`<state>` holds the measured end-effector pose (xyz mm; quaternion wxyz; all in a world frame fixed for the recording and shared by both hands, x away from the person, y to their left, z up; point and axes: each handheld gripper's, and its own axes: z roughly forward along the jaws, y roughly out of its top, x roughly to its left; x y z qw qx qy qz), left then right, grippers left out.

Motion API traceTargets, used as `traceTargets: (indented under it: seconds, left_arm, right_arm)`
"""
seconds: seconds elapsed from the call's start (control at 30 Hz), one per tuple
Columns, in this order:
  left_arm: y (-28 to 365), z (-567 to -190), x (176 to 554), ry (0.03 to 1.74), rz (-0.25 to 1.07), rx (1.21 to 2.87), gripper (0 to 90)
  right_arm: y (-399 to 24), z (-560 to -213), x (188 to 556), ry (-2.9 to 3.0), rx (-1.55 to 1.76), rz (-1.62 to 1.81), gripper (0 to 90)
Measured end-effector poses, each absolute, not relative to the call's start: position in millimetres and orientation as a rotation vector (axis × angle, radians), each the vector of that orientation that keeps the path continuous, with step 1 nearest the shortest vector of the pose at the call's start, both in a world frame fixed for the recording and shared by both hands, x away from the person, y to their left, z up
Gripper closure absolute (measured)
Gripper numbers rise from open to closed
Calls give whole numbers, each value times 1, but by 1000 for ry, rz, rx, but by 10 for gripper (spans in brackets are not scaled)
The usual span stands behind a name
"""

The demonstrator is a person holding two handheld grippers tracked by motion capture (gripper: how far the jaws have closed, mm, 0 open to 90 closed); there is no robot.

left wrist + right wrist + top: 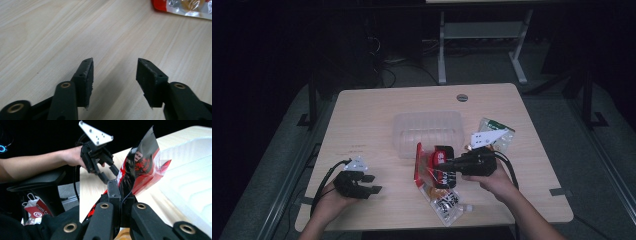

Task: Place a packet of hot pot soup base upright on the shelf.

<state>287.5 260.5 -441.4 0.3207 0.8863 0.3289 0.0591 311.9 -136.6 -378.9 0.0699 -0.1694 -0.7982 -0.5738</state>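
Left side: your left gripper (371,184) rests low over the bare wooden table (362,120) near its front left corner. In the left gripper view its jaws stand apart with only tabletop between them; it holds nothing. The pads (88,75) point roughly toward the table's middle, where the edge of a red snack packet (180,6) lies well apart from them.

Centre: a clear plastic container (428,132) sits open-topped on the table, just behind the packets. In front of it lie the red-and-black snack packet (434,162) and, under it toward the front edge, a second clear-and-white packet (447,202).

Right side: your right gripper (447,165) comes in from the right with its jaws pointing left, clamped on the red-and-black snack packet (140,170). In the right gripper view the jaws are pressed together on the packet's lower edge, and the film stands up from them, tilted, with the container wall (190,177) just beside it. A green-and-white packet (497,132) lies behind the right hand (494,180).

Governing relation: judged from the layout, the container lies just behind the held packet, touching or nearly so. The packet's long axis runs front to back, toward the container. The right hand is much the nearer hand, so a short carry away from you should bring the packet over the rim. Keep the left gripper where it is unless the lower packet needs holding down.
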Motion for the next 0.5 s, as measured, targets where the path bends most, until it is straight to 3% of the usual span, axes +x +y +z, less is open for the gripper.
traceTargets:
  seconds: [0.5]
  left_arm:
    - [260,-443,289,861,174,2332,325]
  right_arm:
    - [-138,-368,335,-2419,-555,-1778,900]
